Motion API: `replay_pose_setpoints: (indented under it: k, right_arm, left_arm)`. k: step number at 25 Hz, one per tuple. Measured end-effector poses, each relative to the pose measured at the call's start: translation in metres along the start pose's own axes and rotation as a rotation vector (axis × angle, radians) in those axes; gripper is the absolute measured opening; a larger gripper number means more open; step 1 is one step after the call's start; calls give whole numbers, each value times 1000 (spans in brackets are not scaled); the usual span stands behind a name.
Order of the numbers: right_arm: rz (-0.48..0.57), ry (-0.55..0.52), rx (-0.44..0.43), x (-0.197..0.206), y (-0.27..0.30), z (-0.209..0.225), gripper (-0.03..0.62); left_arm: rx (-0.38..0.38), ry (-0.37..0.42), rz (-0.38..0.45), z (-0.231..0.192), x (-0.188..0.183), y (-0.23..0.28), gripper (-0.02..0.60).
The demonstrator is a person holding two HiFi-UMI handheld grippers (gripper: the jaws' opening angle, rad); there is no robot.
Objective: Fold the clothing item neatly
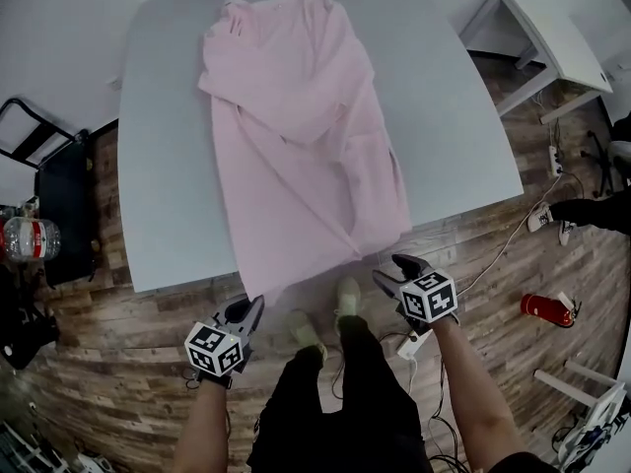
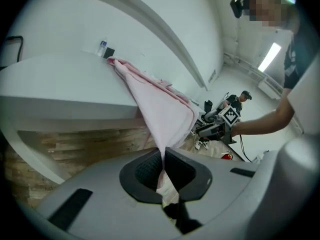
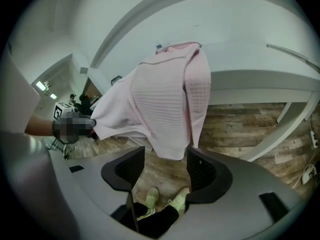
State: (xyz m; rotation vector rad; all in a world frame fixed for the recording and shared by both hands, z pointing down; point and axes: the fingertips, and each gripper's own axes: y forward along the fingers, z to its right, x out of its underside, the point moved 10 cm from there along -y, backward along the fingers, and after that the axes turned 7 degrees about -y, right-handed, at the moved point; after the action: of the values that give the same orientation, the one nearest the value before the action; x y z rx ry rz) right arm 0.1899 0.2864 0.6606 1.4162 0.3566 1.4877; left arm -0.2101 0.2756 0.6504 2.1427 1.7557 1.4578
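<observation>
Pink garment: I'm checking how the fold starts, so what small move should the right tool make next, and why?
Probably ease the right tool forward and close it on the hanging hem of the pink garment. Its jaws stand apart with the hem just at their tips, unpinched, while the left tool is already shut on the other corner.

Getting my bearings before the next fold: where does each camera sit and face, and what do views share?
Head view: on the head, steeply down on table and pink garment; forearms, legs, left gripper, right gripper show.
Left gripper view: along its jaws, shut on the garment, toward the table; right gripper shows.
Right gripper view: along open jaws, garment hanging at their tips, shoes below.
Shared: all three show the garment hanging off the table.
</observation>
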Motion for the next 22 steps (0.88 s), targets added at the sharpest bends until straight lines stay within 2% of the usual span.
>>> replay_pose_setpoints:
  k: [4, 7, 13, 17, 22]
  right_arm:
    - [49, -53, -82, 8, 21, 24, 273]
    - [79, -113, -148, 8, 35, 28, 282]
    - [159, -185, -202, 7, 47, 40, 306]
    - [261, -227, -235, -7, 48, 48, 325]
    - [277, -310, -247, -11, 54, 49, 327]
  left_arm:
    - [0, 59, -3, -4, 1, 4, 8]
    - [-14, 130, 3, -4, -1, 4, 8]
    - [-98, 303, 18, -1, 2, 9, 8]
    - [-127, 336, 55, -5, 4, 16, 8]
    - [-120, 335, 102, -18, 4, 31, 17]
